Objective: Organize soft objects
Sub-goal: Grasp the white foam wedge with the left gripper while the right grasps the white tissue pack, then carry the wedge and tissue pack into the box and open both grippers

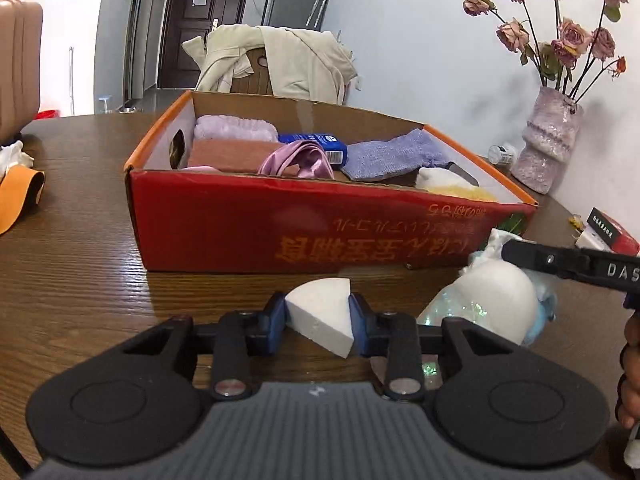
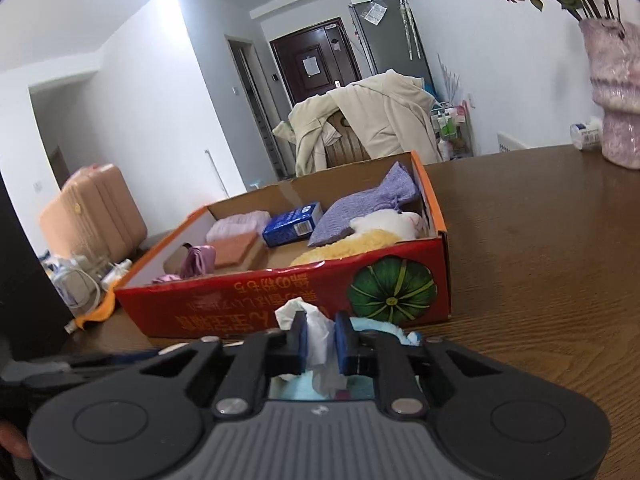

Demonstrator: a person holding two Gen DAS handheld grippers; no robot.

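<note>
My left gripper (image 1: 319, 314) is shut on a white foam wedge (image 1: 316, 308) just above the wooden table (image 1: 80, 280), in front of the red cardboard box (image 1: 280, 232). My right gripper (image 2: 320, 340) is shut on the white crumpled top (image 2: 320, 332) of a bagged soft bundle with light blue fluff. In the left wrist view that bundle (image 1: 496, 300) sits right of the wedge, with the right gripper (image 1: 510, 250) pinching its top. The box holds folded towels (image 1: 236, 140), a pink satin cloth (image 1: 300, 160), a blue tissue pack (image 1: 316, 142), a purple pouch (image 1: 396, 152) and a yellow-white plush (image 1: 448, 184).
A pink vase of dried roses (image 1: 548, 136) stands at the table's far right, with a small bottle (image 1: 500, 154) and a red-white carton (image 1: 608, 236) near it. An orange item (image 1: 20, 196) lies at the left edge. Behind the table is a chair draped with a beige coat (image 1: 276, 60).
</note>
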